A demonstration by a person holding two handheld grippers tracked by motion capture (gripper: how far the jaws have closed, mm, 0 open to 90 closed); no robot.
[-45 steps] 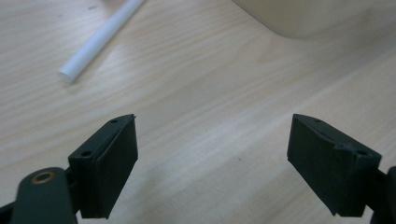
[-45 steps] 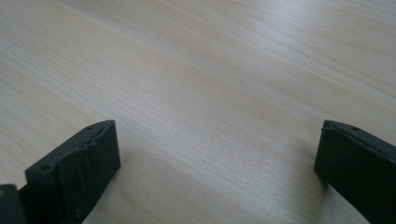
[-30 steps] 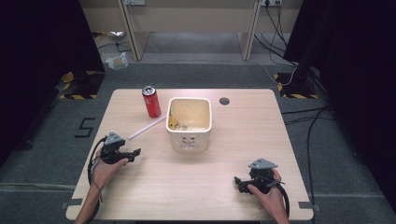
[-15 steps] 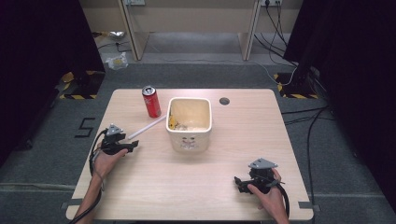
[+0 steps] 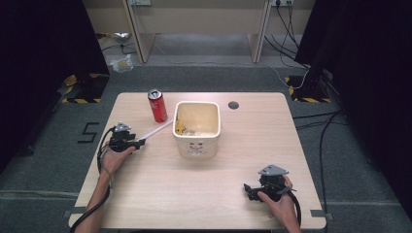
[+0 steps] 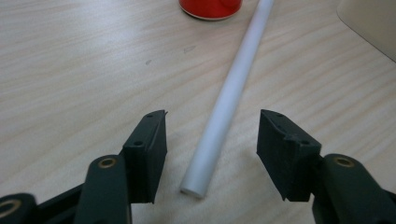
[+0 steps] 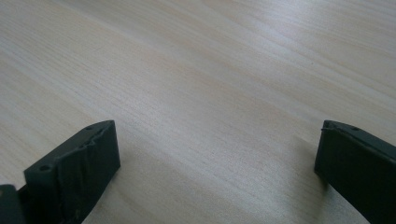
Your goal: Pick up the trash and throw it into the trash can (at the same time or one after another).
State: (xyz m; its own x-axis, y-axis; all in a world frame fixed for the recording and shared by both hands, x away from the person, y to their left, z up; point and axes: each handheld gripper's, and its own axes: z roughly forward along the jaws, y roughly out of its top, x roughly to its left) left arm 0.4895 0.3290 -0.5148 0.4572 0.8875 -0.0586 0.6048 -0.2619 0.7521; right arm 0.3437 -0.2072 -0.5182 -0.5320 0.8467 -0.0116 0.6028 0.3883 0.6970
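Note:
A white straw lies flat on the wooden table, running from near the red can toward my left gripper. In the left gripper view the straw's near end lies between the two jaws of my left gripper, which have just been closing; a gap remains on both sides and the pads do not touch it. A cream square bin stands mid-table with scraps inside. My right gripper rests low at the front right, and in the right gripper view my right gripper stands wide open over bare wood.
A round cable hole sits in the table behind the bin. The red can's base stands just left of the straw's far part. The bin's corner is to the straw's right. Cables and dark curtains surround the table.
My left gripper has slid away from the table's front, up to the straw's near end, and its jaws have narrowed around it. The right gripper has stayed put.

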